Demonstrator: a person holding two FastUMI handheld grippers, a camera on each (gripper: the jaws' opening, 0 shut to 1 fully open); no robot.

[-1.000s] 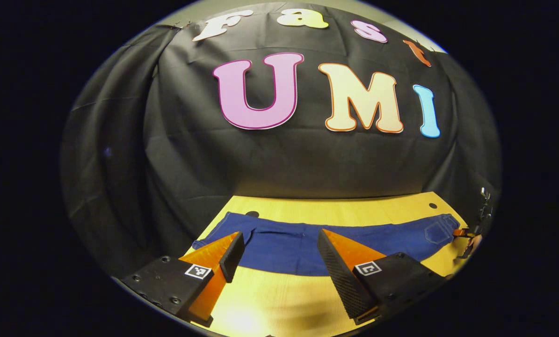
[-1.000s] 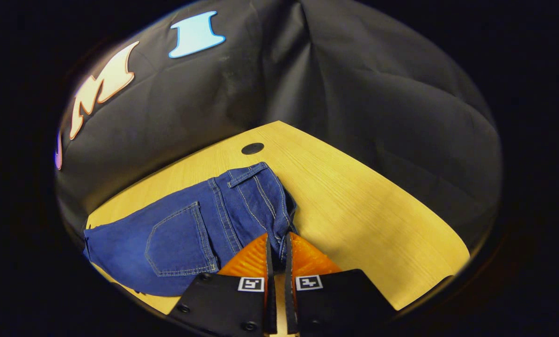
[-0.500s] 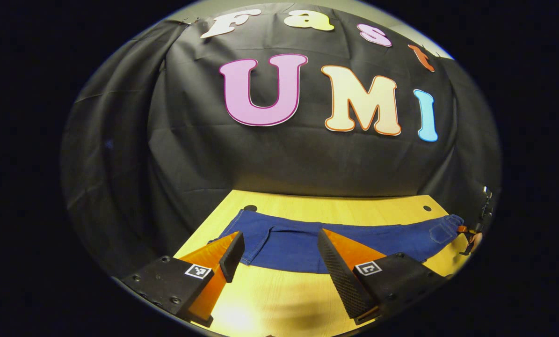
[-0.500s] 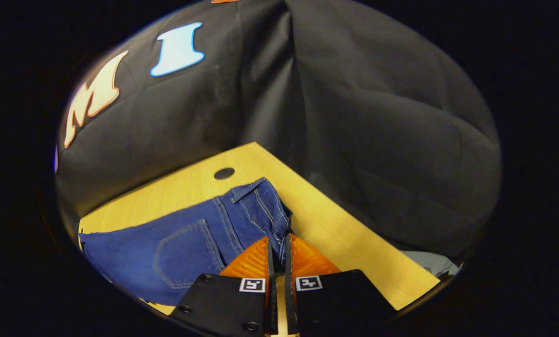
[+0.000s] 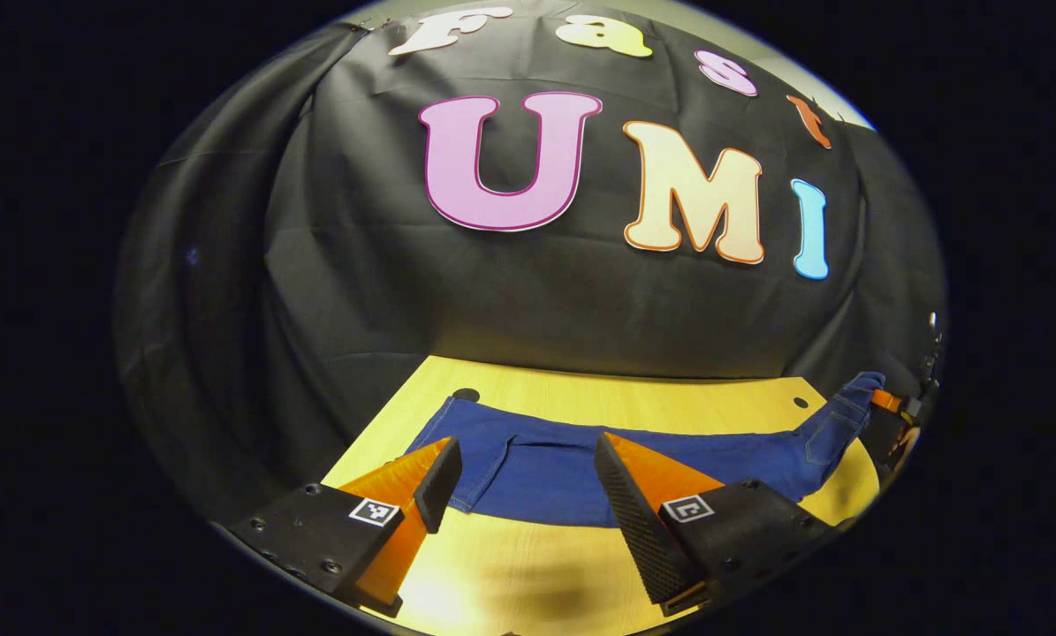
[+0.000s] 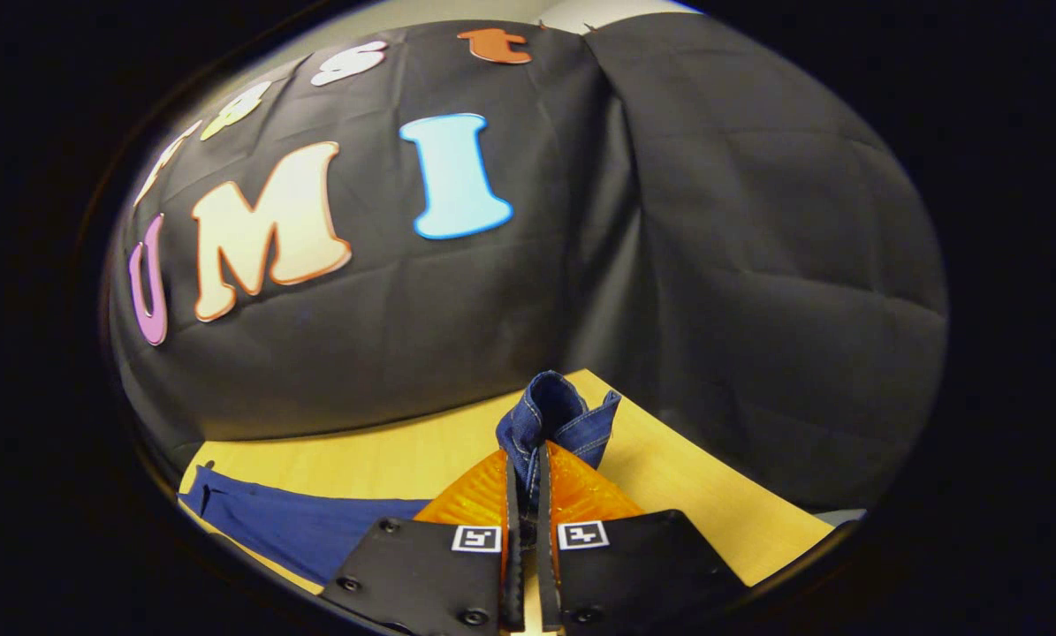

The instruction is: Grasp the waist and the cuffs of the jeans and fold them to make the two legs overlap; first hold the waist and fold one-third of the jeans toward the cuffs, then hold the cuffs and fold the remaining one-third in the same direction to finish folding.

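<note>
Underfoot, a pale wood-grain table (image 5: pixel 528 565) backed by creased black cloth (image 5: pixel 315 265) carries blue denim jeans (image 5: pixel 554 464). Right gripper (image 6: pixel 528 464) pinches the stitched waist (image 6: pixel 554 415), raised off the table. Left gripper (image 5: pixel 528 481) hovers, spread wide, holding nothing.

Dim booth, glare on table (image 5: pixel 457 601).

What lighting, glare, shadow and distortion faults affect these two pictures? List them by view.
Left gripper view: a bright glare patch on the table near the bottom, a soft shadow beside it, and fisheye bending that curves the jeans and the table's far edge. Right gripper view: the waist in the right gripper is sharp, while the rim falls dark and the wall cloth bulges.
</note>
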